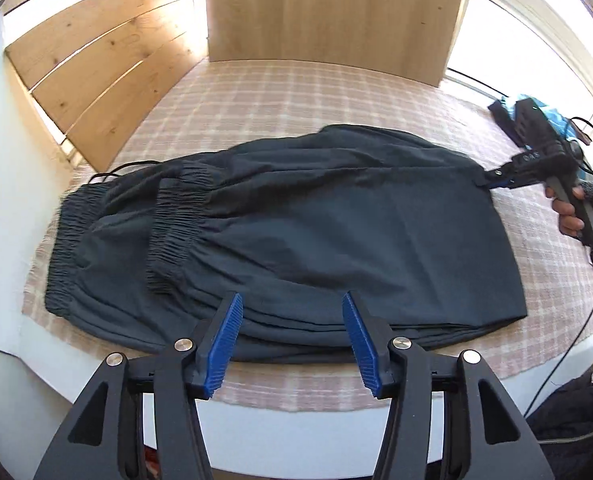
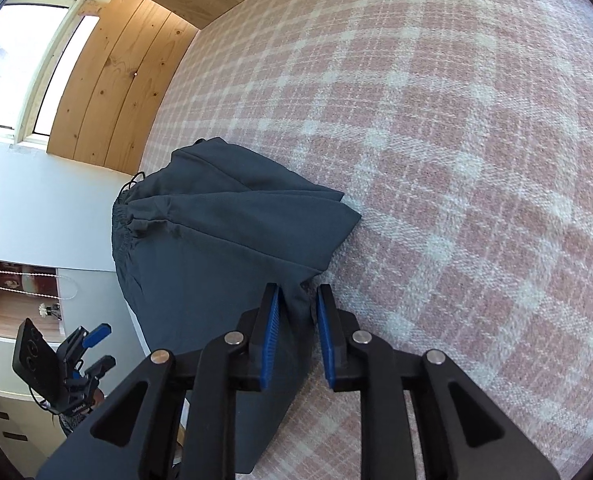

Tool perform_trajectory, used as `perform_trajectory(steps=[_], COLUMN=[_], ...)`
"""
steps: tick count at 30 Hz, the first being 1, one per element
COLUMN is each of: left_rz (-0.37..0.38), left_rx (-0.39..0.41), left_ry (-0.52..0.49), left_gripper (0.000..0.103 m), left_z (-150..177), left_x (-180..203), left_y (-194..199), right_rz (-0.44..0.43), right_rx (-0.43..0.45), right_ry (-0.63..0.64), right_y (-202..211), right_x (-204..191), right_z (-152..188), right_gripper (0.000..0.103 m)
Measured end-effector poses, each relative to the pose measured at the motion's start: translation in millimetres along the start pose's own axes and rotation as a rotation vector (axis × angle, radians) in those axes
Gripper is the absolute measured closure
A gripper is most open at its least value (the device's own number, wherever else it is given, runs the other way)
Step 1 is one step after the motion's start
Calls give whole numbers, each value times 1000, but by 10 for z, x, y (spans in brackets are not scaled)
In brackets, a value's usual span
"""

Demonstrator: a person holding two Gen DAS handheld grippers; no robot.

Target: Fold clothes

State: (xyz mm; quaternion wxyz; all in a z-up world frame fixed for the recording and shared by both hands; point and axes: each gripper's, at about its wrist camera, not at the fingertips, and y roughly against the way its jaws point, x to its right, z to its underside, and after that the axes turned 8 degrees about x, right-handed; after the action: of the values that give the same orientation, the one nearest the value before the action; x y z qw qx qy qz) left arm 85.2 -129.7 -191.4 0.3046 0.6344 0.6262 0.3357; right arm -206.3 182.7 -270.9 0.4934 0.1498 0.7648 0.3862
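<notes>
The dark trousers (image 1: 288,232) lie folded flat on a pink plaid cloth (image 1: 296,92), which covers a white table (image 1: 280,436). In the left wrist view, 2 gathered elastic bands show at the trousers' left end, 1 lying over the other, with a thin black cord trailing beside them. The folded edge sits at the trousers' right end.

The left gripper (image 1: 292,340) hovers just above the trousers' near edge with its jaws spread; nothing lies between its blue pads (image 1: 226,344). The right wrist view shows this gripper (image 2: 96,350) off the trousers' near side, beyond the cloth's edge, clear of the fabric.

The right gripper (image 2: 298,332) is at the trousers' right corner. Its jaws stand a little apart, with a ridge of dark fabric rising between them; the fabric touches the left pad, while the right pad stands clear of it. The left wrist view shows a hand (image 1: 568,216) holding that gripper's handle (image 1: 576,208), tip at the corner of the trousers, though its jaws cannot be read there.

Only the left wrist view shows a wooden panel (image 1: 332,12) behind the trousers and a blue bundle (image 1: 556,116) past the right gripper.
</notes>
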Motion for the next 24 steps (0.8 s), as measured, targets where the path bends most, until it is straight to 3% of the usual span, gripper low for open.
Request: perform_trajectory(steps=[4,6,10,16,20,24], left_rz=[-63,-72,-43,11,44,67], left_rx=[-15,-45,-128,-190,-175,-124], left_ry=[80,59,-6,-43,-57,-42], left_gripper=[45,45,45,46,71,87], left_z=[-243,-334,-399,-344,-309,-308], left_x=[-615,-746,-805,-831,-832,-894], left_y=[-313,-499,-865,-1153,-1145,-991], right_rz=[-3,2,56,223,258,265], right_rx=[14,22,38,62,61,62], right_ry=[-28,-43,-52,40,56,41], right_y=[4,5,2,-52,-75,-76], right_x=[17,18,-50,-329,-368,-359], right_z=[11,15,16,44,35,15], right_gripper=[83,83,83,83,82,82])
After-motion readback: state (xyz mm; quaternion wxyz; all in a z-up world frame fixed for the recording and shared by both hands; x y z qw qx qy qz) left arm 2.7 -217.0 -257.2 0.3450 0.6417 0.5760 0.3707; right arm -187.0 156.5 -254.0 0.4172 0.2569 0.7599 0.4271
